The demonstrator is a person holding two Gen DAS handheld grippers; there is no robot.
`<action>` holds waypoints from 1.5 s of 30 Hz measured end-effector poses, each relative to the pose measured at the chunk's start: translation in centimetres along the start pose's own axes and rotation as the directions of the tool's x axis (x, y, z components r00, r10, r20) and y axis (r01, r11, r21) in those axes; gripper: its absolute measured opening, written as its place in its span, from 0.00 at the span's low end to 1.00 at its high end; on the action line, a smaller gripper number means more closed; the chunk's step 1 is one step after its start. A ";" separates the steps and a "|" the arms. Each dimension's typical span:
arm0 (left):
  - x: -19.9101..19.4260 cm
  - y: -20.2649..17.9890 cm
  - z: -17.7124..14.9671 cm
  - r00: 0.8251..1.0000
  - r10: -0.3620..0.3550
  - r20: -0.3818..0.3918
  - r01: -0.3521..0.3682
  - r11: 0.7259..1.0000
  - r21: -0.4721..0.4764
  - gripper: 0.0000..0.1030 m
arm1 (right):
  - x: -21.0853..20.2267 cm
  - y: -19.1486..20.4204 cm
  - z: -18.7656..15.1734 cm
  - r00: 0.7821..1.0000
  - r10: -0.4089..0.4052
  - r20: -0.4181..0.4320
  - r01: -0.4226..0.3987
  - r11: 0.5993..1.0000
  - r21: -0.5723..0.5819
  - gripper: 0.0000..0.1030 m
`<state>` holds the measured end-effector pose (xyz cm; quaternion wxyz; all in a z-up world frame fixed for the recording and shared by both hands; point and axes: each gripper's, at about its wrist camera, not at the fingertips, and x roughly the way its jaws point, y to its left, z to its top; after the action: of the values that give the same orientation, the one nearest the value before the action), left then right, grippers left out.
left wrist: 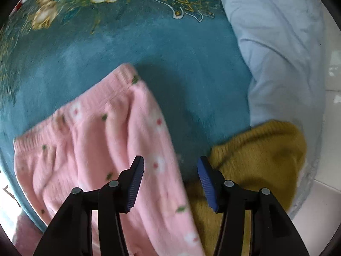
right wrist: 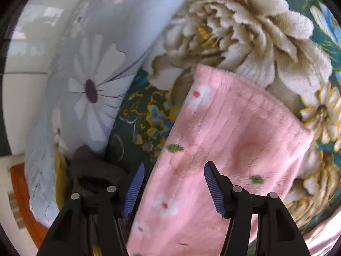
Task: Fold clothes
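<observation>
Pink fleece trousers (left wrist: 102, 140) with small flowers lie on a teal floral blanket (left wrist: 149, 49), the ribbed waistband toward the upper left in the left wrist view. My left gripper (left wrist: 170, 166) is open just above the trousers' right edge, nothing between its blue pads. The right wrist view shows a leg of the pink trousers (right wrist: 230, 140) with its cuff end pointing away. My right gripper (right wrist: 174, 172) is open over that leg, the fabric lying between and under the fingers without being pinched.
A mustard knit garment (left wrist: 260, 153) lies right of the left gripper. A pale blue pillow (left wrist: 277, 53) with a daisy print (right wrist: 89, 74) borders the blanket. A dark garment (right wrist: 91, 166) sits by the pillow. White floor tiles (left wrist: 332, 85) lie beyond the edge.
</observation>
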<state>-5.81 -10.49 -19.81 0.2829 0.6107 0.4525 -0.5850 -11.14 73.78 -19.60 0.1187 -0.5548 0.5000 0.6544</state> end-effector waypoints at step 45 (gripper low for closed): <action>-5.3 24.8 -8.4 0.999 0.039 0.015 -0.040 0.991 0.128 0.03 | -16.3 -22.1 -19.6 0.990 -0.128 0.056 0.114 0.974 0.198 0.04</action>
<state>20.44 -15.03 -17.95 0.2576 0.6328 0.4002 -0.6108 22.24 75.32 -15.14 0.2288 -0.5474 0.5224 0.6125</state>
